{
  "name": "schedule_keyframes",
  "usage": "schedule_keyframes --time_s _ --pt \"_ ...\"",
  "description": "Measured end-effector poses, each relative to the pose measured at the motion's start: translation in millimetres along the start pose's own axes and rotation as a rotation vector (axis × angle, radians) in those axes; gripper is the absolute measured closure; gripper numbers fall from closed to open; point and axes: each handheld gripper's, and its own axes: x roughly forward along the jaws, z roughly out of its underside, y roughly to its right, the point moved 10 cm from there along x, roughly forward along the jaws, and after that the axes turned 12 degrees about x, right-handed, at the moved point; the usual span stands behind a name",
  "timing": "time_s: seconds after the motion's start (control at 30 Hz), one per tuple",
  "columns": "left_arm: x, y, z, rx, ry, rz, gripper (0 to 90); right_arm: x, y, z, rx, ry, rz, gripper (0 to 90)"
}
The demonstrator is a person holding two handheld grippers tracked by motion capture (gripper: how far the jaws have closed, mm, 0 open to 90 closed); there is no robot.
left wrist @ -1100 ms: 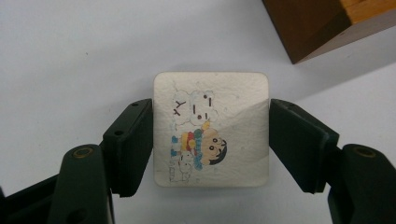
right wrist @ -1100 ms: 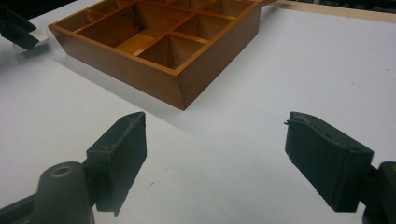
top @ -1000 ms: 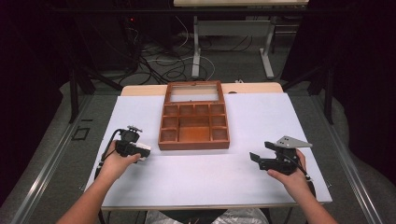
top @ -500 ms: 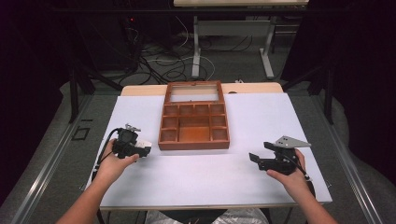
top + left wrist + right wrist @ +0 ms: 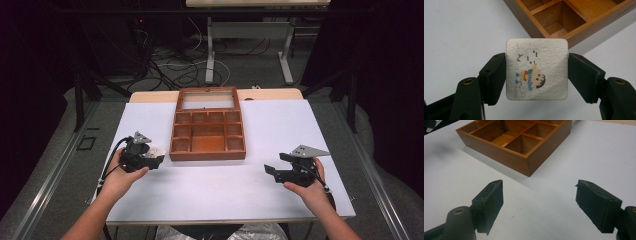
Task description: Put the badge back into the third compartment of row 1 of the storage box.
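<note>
Held edge-on between the left tool (image 5: 537, 72) pads, flat square cartoon tile (image 5: 537, 68): probably light, stiff, slick-edged; right tool (image 5: 539, 205) wide, empty.

Bright white surface (image 5: 210, 195) under overhead light, dark room around it.

In the high view the room beyond falls off to near black and the picture is soft and grainy. The wooden tray (image 5: 524, 162) throws a soft shadow on its near side in the right gripper view, where the near black pads look slightly blurred. In the left gripper view the picture card (image 5: 537, 68) is sharp, evenly lit, without glare; the tray corner behind it is a little soft.
</note>
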Motion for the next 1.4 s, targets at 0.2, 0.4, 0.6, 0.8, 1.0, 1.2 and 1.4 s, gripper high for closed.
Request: schedule_keyframes --time_s 0.2,0.4,0.6,0.8,1.0,1.2,1.4 --pt "-3.1 10.0 -7.3 0.044 0.036 0.015 33.3 1.1 -6.0 -3.2 0.012 -0.007 -0.02 21.7" --pt "-3.9 20.6 -17.9 0.074 0.09 0.017 33.3 4.3 -8.7 -6.6 0.014 -0.011 -0.03 20.7" --pt "-4.2 33.9 -24.9 0.112 0.11 0.032 33.3 8.2 -15.0 -7.8 0.04 -0.029 -0.048 20.7" --pt "-3.9 47.1 -32.9 0.139 0.137 0.049 33.3 12.4 -25.4 -11.1 0.04 -0.049 -0.063 20.7" --pt "-6.1 59.1 -41.7 0.17 0.16 0.065 33.3 14.0 -36.6 -16.1 0.054 -0.072 -0.105 21.5" --pt "-7.3 68.1 -47.9 0.198 0.175 0.075 33.3 19.1 -49.3 -22.4 0.09 -0.104 -0.147 22.4" --pt "-5.4 76.8 -54.0 0.203 0.203 0.084 33.3 24.9 -60.9 -31.1 0.11 -0.1 -0.179 24.6"
